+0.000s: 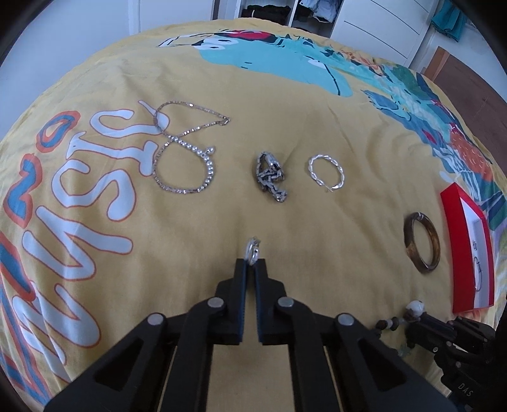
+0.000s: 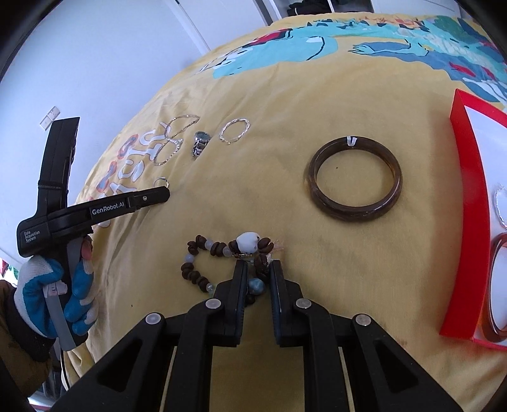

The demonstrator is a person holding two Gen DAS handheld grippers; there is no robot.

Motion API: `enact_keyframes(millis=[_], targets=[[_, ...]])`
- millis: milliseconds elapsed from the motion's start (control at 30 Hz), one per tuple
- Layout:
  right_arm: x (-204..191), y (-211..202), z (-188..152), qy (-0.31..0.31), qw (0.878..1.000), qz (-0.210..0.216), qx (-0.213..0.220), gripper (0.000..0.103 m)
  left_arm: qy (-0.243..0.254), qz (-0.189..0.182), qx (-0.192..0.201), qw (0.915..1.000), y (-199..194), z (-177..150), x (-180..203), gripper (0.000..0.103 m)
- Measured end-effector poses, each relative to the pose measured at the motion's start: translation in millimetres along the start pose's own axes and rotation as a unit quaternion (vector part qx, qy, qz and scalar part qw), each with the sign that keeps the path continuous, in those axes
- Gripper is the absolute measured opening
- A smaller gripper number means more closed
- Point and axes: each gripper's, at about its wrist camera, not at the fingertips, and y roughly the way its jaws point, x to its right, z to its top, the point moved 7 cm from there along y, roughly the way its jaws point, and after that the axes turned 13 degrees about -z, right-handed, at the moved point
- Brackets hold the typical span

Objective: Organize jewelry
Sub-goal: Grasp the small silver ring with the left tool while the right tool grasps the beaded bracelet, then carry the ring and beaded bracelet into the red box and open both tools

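Observation:
My left gripper (image 1: 252,263) is shut on a small silver ring (image 1: 253,249), held just above the yellow cloth (image 1: 317,126); it also shows in the right wrist view (image 2: 163,189). My right gripper (image 2: 258,265) is closed around a beaded bracelet (image 2: 221,250) of brown beads, pale beads and a white charm, with beads between the fingers. A brown bangle (image 2: 353,177) lies beyond it. A red jewelry box (image 2: 469,202) with a white lining stands at the right, holding a silver hoop (image 2: 500,209) and an amber bangle (image 2: 497,285).
On the cloth farther out lie a long rhinestone necklace (image 1: 187,149), a crumpled metal watch (image 1: 271,174) and a twisted silver bracelet (image 1: 326,172). White wardrobes and open shelves (image 1: 285,12) stand behind the bed. A gloved hand (image 2: 54,291) holds the left gripper.

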Motion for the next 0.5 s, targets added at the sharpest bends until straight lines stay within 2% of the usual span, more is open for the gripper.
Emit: enact_keyframes(millis=[333, 400, 433, 467, 500], targets=[[2, -6, -11, -0.008, 1.0, -0.007, -0.004, 0.014, -0.021, -0.026, 0.001, 0.9994, -6, -2, -4, 0.006], [3, -5, -12, -0.007, 1.0, -0.008, -0.005, 0.014, -0.024, -0.031, -0.001, 0.9992, -4, -1, -4, 0.014], [4, -5, -12, -0.006, 1.0, -0.008, -0.006, 0.014, -0.028, -0.035, 0.0, 0.999, -4, -1, -4, 0.023], [4, -4, -12, -0.005, 1.0, -0.007, -0.007, 0.014, -0.03, -0.039, 0.001, 0.9988, -3, -1, -4, 0.028], [5, -3, -13, -0.005, 1.0, -0.007, -0.008, 0.014, -0.032, -0.041, 0.001, 0.9986, -1, 0, -4, 0.029]])
